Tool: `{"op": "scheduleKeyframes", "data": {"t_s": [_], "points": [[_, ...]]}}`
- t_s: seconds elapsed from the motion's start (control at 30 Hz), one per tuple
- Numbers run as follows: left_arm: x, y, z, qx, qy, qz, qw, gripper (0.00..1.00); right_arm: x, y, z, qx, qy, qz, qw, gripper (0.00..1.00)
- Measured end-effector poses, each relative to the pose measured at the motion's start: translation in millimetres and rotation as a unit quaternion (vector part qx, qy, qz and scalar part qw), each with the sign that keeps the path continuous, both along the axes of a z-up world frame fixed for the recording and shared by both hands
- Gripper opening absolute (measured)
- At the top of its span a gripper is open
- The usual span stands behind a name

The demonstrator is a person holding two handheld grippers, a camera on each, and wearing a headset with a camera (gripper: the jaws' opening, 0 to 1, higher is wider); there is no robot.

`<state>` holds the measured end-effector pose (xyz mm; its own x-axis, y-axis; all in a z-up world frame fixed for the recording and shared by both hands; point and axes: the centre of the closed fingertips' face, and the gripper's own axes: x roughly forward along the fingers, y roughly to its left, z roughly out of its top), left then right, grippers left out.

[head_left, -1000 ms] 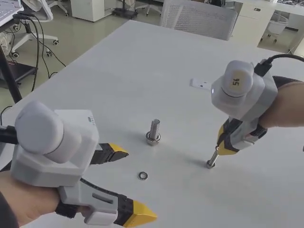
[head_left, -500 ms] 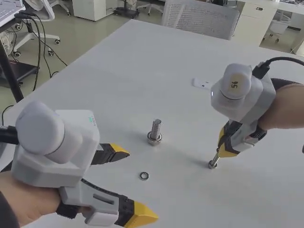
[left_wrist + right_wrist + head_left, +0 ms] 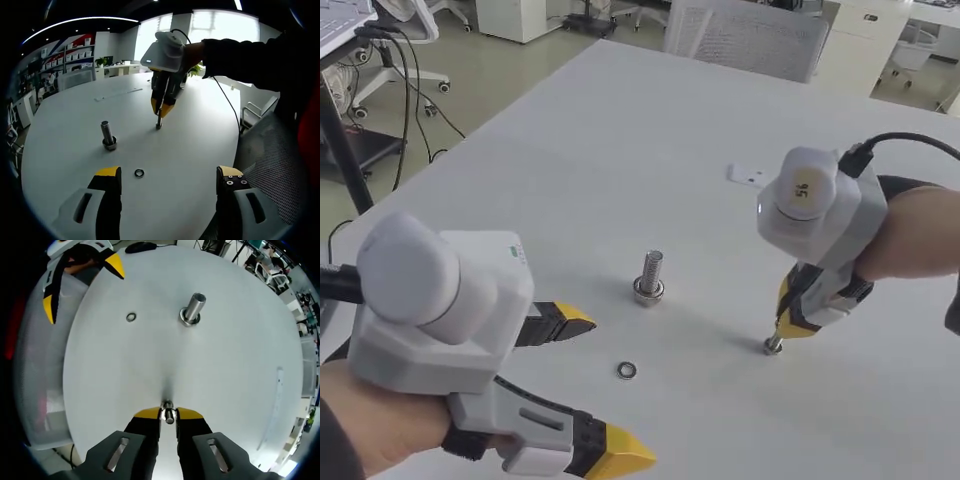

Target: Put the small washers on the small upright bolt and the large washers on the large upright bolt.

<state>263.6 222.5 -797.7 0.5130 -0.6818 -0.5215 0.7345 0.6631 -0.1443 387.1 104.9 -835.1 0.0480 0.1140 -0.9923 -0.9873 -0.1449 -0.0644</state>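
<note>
Two tools on record. State of each?
– Left tool (image 3: 615, 392): jaws spread wide, holding nothing, touching nothing, low over the near part of the bench (image 3: 570, 150). Right tool (image 3: 169, 414): jaws pressed together on the small bolt (image 3: 773, 345), tips pointing down, bolt upright on the bench.

One large bolt also listed?
– Large bolt (image 3: 649, 275): upright mid-bench, a ring at its foot, apart from both tools.

Any washers loose?
– One small washer (image 3: 627, 371): flat on the bench, just ahead of the left tool's tips, near the large bolt, well apart from the small bolt.
</note>
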Motion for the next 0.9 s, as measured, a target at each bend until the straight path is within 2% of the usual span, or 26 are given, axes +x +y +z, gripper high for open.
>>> {"op": "scheduleKeyframes", "data": {"t_s": [0.23,0.9], "points": [[1.9,0.7,0.4,-0.001,-0.001,0.002,1.0000,0.77,-0.5,0.7,-10.1,-0.006,0.010,0.000,0.9999,0.11],[0.4,0.9,-0.9,0.000,-0.001,0.003,1.0000,0.77,-1.1,1.4,-10.1,-0.002,0.012,-0.001,0.9999,0.11]]}}
